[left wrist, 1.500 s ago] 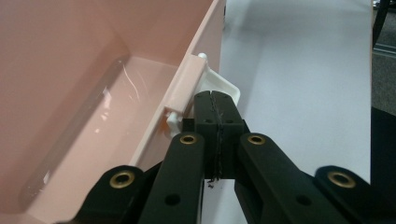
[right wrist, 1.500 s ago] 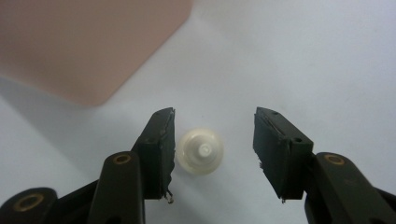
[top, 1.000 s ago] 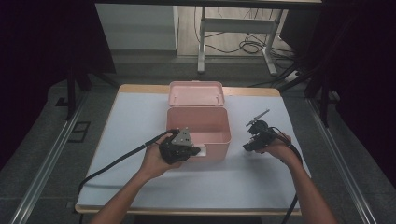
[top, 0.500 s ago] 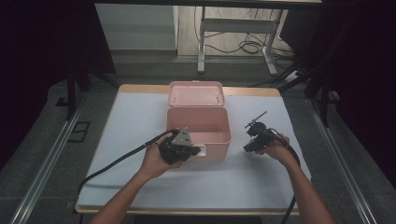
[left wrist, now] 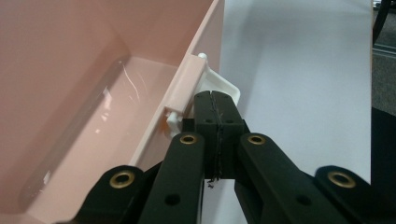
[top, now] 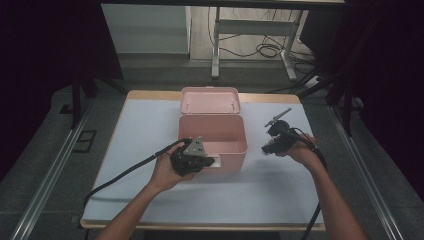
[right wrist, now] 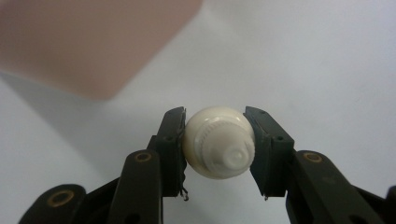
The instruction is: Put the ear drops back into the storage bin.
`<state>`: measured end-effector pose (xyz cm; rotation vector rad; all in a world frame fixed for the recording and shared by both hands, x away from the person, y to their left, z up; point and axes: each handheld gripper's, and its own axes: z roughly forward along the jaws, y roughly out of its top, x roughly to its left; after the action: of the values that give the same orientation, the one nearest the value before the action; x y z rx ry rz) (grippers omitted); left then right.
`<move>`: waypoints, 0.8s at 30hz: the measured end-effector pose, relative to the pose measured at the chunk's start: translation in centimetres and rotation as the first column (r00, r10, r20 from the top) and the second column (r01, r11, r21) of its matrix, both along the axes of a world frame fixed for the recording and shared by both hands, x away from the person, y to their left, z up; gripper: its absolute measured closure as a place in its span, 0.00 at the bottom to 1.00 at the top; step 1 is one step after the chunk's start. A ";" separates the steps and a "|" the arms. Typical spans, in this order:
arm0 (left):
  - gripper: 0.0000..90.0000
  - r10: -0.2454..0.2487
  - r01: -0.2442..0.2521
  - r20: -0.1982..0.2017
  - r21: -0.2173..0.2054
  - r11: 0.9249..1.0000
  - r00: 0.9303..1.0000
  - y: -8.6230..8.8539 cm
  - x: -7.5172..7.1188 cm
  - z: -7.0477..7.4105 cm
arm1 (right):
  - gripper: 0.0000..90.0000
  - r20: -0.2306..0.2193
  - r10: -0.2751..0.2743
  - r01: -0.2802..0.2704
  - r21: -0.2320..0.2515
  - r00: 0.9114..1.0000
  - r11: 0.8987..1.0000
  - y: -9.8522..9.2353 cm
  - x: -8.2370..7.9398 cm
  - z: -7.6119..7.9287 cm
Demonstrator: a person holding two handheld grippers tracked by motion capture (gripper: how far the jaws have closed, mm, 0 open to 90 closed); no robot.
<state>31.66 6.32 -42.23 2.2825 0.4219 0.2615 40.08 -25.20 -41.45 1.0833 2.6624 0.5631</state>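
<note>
Right gripper (right wrist: pixel 218 149) jaws clamp a cream-white, ribbed round bottle (right wrist: pixel 218 145) — they have just been closing on it. It sits between the pads above the white table cover (right wrist: pixel 327 60), right of the pink box (top: pixel 212 135). Left gripper (left wrist: pixel 215 105) jaws pressed together, nothing between, tips at the box's white front latch (left wrist: pixel 219 86). Box open — lid (top: pixel 210 100) tipped back.
</note>
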 end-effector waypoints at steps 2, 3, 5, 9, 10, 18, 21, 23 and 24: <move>1.00 0.000 0.000 -0.003 -0.001 1.000 1.000 0.0 0.0 0.0 | 0.67 0.018 0.008 -0.008 0.015 1.000 1.000 0.2 0.1 1.3; 1.00 0.000 0.000 -0.003 -0.001 1.000 1.000 0.0 0.0 0.0 | 0.67 0.028 0.013 -0.014 0.021 1.000 1.000 0.4 0.1 2.1; 1.00 -0.001 0.001 -0.003 0.000 1.000 1.000 0.0 0.0 0.0 | 0.67 0.046 0.016 -0.018 0.034 0.999 0.999 0.7 0.2 3.3; 1.00 -0.006 0.006 0.001 0.012 1.000 1.000 0.1 0.1 0.1 | 0.67 0.079 0.035 -0.039 0.046 0.996 0.998 1.8 0.6 5.5; 1.00 -0.004 0.004 -0.001 0.007 1.000 1.000 0.0 0.0 0.0 | 0.67 0.085 0.041 -0.045 0.047 0.996 0.998 2.1 0.7 5.9; 1.00 -0.004 0.004 0.000 0.000 1.000 1.000 0.0 0.0 0.0 | 0.67 0.113 0.079 -0.086 0.060 0.990 0.994 4.9 1.2 8.0; 1.00 -0.004 0.004 -0.003 -0.003 1.000 1.000 0.1 0.0 0.0 | 0.67 0.114 0.096 -0.103 0.061 0.989 0.993 6.0 1.4 8.4; 1.00 -0.003 0.003 -0.003 -0.002 1.000 1.000 0.1 0.0 0.0 | 0.67 0.113 0.103 -0.110 0.061 0.988 0.992 6.4 1.6 8.4; 1.00 -0.003 0.003 -0.003 -0.004 1.000 1.000 0.0 0.0 0.0 | 0.67 0.112 0.105 -0.112 0.061 0.988 0.992 6.7 1.7 8.4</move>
<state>31.66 6.37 -42.24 2.2802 0.4209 0.2554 41.75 -18.55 -33.00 0.9012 2.6364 0.7160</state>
